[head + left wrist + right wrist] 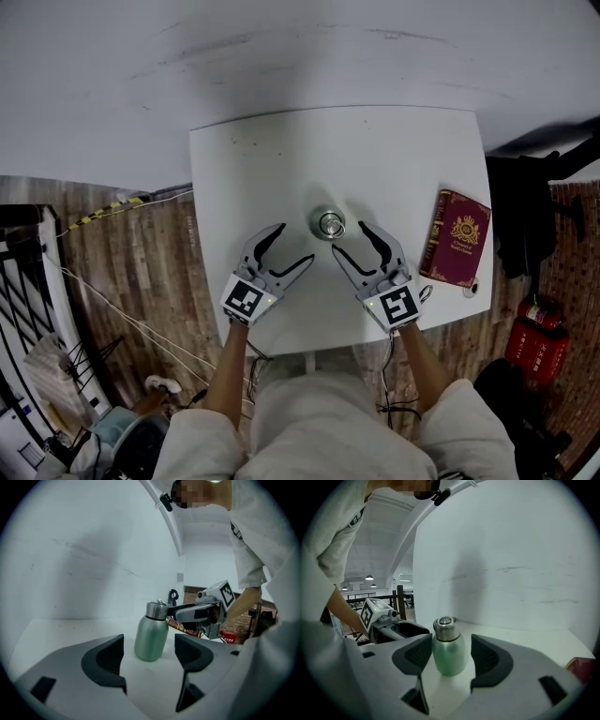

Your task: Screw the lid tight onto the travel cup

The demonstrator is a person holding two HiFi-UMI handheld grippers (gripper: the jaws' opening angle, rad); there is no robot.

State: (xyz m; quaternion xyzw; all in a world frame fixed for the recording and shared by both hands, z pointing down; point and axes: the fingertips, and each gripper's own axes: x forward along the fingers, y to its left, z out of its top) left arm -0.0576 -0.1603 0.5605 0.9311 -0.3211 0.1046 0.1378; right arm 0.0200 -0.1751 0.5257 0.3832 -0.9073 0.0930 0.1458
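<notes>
The travel cup [328, 223] stands upright near the middle of the white table [281, 159], a pale green body with a steel lid [330, 223] on top. My left gripper [293, 244] sits just to its near left with open jaws. In the left gripper view the cup [151, 637] stands a little beyond the open left gripper [149, 640]. My right gripper [350, 238] is at the cup's near right, also open. In the right gripper view the cup [449, 654] shows in the gap of the right gripper [451, 641], and I see no pad pressing on it. The lid [444, 626] is free.
A dark red book [457, 239] lies at the table's right edge, with a small white object [472, 289] at its near corner. A white wall runs behind the table. Red canisters [534, 342] stand on the floor to the right, and cables trail on the left.
</notes>
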